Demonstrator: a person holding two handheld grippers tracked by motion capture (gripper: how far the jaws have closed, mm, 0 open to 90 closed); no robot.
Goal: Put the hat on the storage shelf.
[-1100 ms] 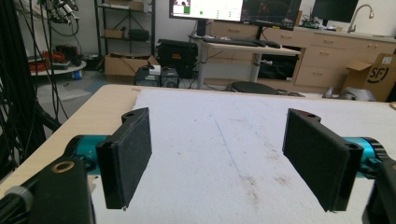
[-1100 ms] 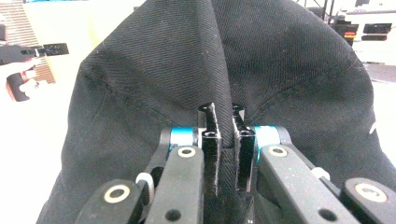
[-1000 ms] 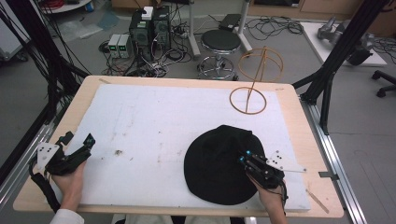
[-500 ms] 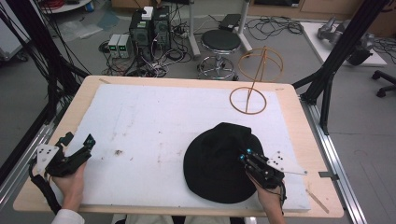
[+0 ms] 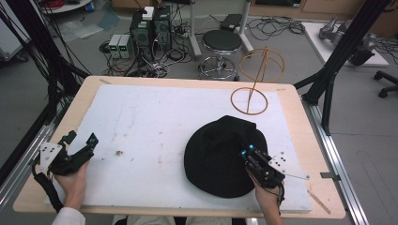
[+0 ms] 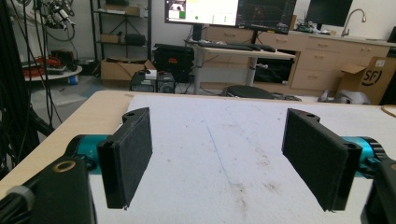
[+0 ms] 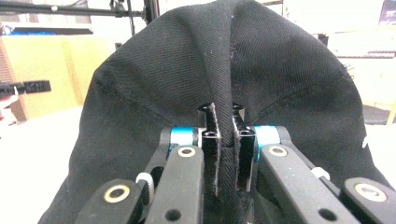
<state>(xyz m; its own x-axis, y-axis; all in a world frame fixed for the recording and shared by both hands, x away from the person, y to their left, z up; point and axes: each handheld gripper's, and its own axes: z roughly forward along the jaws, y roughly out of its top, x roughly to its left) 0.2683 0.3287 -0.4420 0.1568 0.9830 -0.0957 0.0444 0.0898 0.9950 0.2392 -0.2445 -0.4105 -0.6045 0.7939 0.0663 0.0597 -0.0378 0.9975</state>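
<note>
Black hat (image 5: pixel 220 154) on near-right table (image 5: pixel 187 82), brim pinched in clenched right gripper (image 5: pixel 248 151); left gripper (image 5: pixel 80 140) released, idle near-left. Wire stand (image 5: pixel 256 79) far right, bare; hanging seemingly not yet done.

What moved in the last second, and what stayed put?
Almost nothing moved. The left gripper drifted a little nearer the person, jaws open and empty. The right gripper stays shut on a fold of the black hat, which lies in the same spot on the white mat. The wire stand has not moved.
</note>
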